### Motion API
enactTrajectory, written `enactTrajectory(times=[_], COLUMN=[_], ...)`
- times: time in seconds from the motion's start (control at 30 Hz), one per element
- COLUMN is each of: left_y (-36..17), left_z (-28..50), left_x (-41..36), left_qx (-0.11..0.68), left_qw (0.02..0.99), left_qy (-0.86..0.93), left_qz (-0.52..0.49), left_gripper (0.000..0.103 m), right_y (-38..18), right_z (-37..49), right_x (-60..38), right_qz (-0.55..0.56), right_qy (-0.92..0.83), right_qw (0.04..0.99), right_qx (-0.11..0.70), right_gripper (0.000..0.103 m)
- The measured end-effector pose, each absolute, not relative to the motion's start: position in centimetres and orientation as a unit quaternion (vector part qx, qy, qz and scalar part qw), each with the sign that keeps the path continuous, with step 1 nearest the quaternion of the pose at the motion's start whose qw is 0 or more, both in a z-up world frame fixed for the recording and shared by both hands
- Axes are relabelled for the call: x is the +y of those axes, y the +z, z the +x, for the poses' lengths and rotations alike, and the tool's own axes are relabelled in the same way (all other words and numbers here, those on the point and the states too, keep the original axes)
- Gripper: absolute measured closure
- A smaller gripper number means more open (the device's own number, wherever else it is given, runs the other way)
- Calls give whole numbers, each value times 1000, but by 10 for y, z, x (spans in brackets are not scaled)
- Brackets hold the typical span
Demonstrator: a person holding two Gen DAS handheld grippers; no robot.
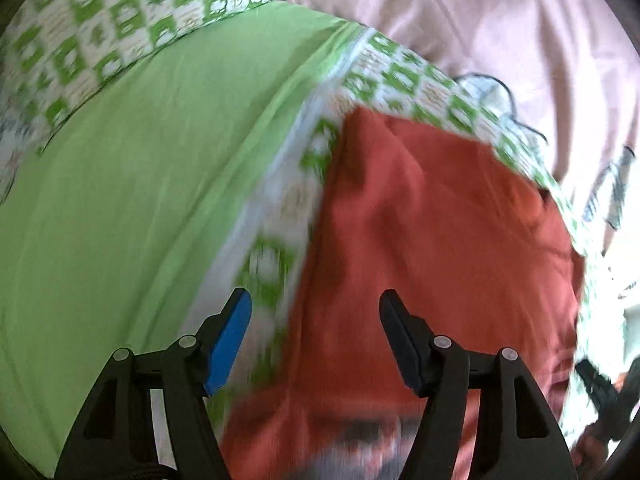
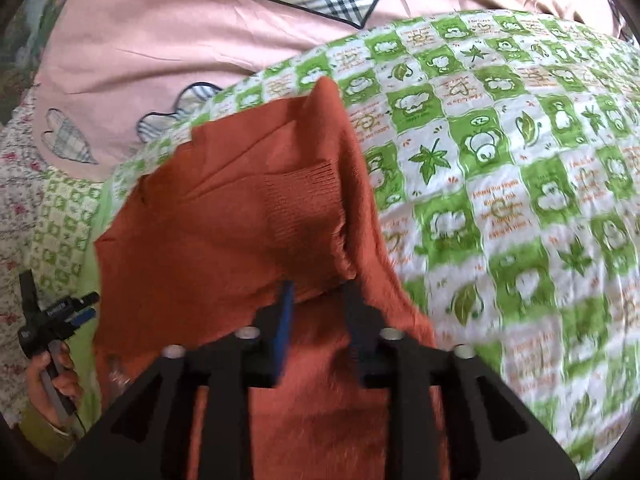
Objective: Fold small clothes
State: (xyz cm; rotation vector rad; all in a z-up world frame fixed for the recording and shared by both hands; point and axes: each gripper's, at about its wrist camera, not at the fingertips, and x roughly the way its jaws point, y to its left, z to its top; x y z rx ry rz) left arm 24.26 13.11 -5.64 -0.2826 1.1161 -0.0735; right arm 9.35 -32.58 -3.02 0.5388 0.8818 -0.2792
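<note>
A rust-orange knit garment (image 1: pixel 432 240) lies on a green-and-white patterned quilt (image 1: pixel 400 76). My left gripper (image 1: pixel 316 304) is open and empty, hovering over the garment's left edge. In the right wrist view the garment (image 2: pixel 224 216) is partly folded, with a ribbed cuff (image 2: pixel 304 200) lying on top. My right gripper (image 2: pixel 318 292) has its jaws narrowly apart, with a fold of the orange knit between them. The left gripper (image 2: pixel 86 306) shows at the far left of that view, held in a hand.
A plain green panel of the quilt (image 1: pixel 140 184) lies left of the garment. A pink sheet (image 2: pixel 160 48) with plaid appliqués lies beyond. The patterned quilt (image 2: pixel 520 184) spreads to the right. A floral fabric (image 2: pixel 16 208) is at the far left.
</note>
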Motion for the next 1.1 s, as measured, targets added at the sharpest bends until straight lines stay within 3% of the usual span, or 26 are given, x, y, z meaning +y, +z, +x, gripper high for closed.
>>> enactTrajectory(times=[0.07, 0.4, 0.67, 0.77, 0.83, 0.87, 1.03, 1.1], left_y=[-57, -73, -104, -107, -106, -106, -107, -110], left_z=[214, 69, -13, -20, -25, -25, -39, -42], left_x=[131, 160, 170, 157, 146, 144, 173, 185], left_qx=[534, 580, 606, 606, 607, 610, 616, 619], left_qw=[834, 798, 760, 764, 770, 770, 762, 752], left_qy=[-42, -36, -63, -83, -99, -107, -102, -105], left_qz=[-132, -162, -225, -207, -168, -156, -175, -204], left_gripper=[36, 26, 25, 30, 57, 77, 78, 64], right_y=[-24, -18, -19, -21, -24, -25, -27, -27], right_z=[83, 31, -16, -32, -43, -47, -72, -81], right_x=[-316, -269, -256, -256, -259, -260, -271, -275], right_qz=[243, 227, 223, 220, 223, 222, 225, 228], right_qy=[-117, -50, -30, -32, -36, -38, -54, -60], right_qw=[865, 860, 861, 860, 858, 857, 852, 850], right_qx=[424, 453, 457, 459, 462, 464, 470, 471], right_gripper=[54, 47, 45, 44, 44, 44, 44, 44])
